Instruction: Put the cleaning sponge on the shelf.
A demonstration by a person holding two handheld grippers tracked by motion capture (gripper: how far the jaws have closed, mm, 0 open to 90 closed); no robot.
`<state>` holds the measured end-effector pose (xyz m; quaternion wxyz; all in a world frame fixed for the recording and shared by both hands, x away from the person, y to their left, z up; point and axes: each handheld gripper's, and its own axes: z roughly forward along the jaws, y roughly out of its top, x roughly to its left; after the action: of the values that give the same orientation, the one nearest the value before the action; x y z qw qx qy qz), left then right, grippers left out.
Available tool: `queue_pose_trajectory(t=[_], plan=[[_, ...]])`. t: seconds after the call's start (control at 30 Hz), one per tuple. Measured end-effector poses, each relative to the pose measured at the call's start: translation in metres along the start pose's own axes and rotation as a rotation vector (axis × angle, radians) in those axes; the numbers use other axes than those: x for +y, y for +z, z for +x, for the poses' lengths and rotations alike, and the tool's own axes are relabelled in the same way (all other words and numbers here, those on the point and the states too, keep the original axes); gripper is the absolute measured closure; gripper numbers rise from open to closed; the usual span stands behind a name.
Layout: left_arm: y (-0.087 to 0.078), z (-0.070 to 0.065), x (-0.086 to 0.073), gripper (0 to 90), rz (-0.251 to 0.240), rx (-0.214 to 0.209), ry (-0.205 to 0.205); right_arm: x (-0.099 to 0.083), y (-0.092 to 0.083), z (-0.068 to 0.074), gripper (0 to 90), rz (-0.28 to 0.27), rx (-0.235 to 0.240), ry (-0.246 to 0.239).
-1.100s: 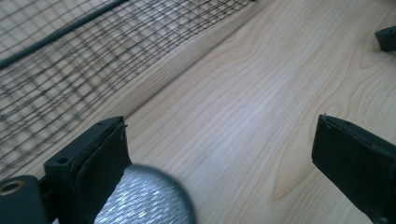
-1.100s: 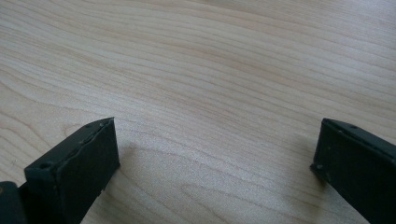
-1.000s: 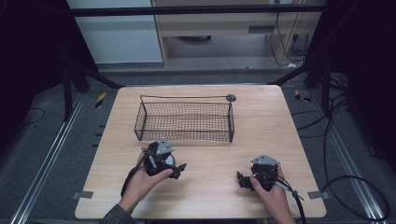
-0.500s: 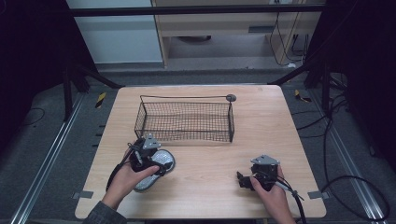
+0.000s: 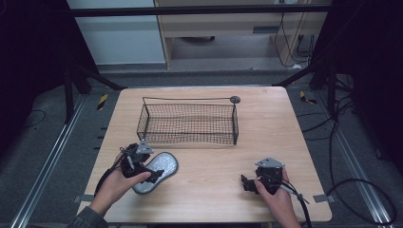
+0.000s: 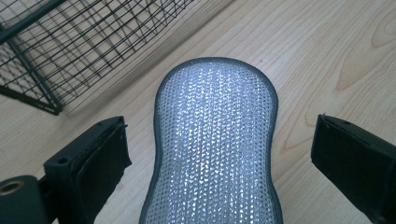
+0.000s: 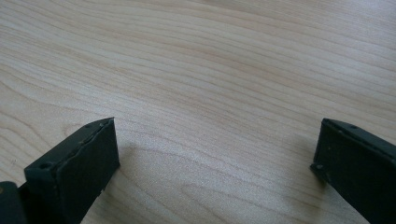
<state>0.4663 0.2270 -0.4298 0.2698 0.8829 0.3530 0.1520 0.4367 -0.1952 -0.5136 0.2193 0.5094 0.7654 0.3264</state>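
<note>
the silver mesh scrubbing pad [image 6: 215,140] lies flat on the wooden worktop [image 5: 285,128], directly ahead of the left tool [image 5: 142,168] and between its two black jaws, which stand wide apart on either side of it without touching it. in the left gripper view the pad's long axis runs straight away from the tool, with its rounded far end pointing toward the near left corner of the wire basket [image 5: 187,121], so the jaws straddle its narrower width; closing them would likely pinch the pad across its short side. in the high view the pad sits near the front left of the worktop, just in front of the basket and apart from it. the left hand [image 5: 116,183] is much the nearer one. the right tool [image 5: 249,183] rests well apart at the front right, its jaws also spread wide with nothing between them but bare wood. by count: one scrubbing pad, one wire basket, which looks empty, two tools, and one small dark round object [image 5: 235,99] at the basket's far right corner, too small to identify.
</note>
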Motion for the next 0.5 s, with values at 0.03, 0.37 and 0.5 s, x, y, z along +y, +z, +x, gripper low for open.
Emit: queue_pose_trajectory(t=[0.03,0.37,0.5], plan=[[-0.0010,-0.0003,-0.0012,3.6,0.007,-0.002,0.002,0.0000,0.0000,0.0000,0.3,0.000,0.000,0.000],[-0.0048,-0.0018,-0.0082,3.5,0.055,0.002,0.034,0.0001,0.0000,-0.0001,0.3,0.000,0.001,-0.001],[-0.0058,-0.0009,-0.0087,3.6,0.066,-0.002,0.033,0.0001,0.0000,0.0000,0.3,0.000,0.001,0.000]])
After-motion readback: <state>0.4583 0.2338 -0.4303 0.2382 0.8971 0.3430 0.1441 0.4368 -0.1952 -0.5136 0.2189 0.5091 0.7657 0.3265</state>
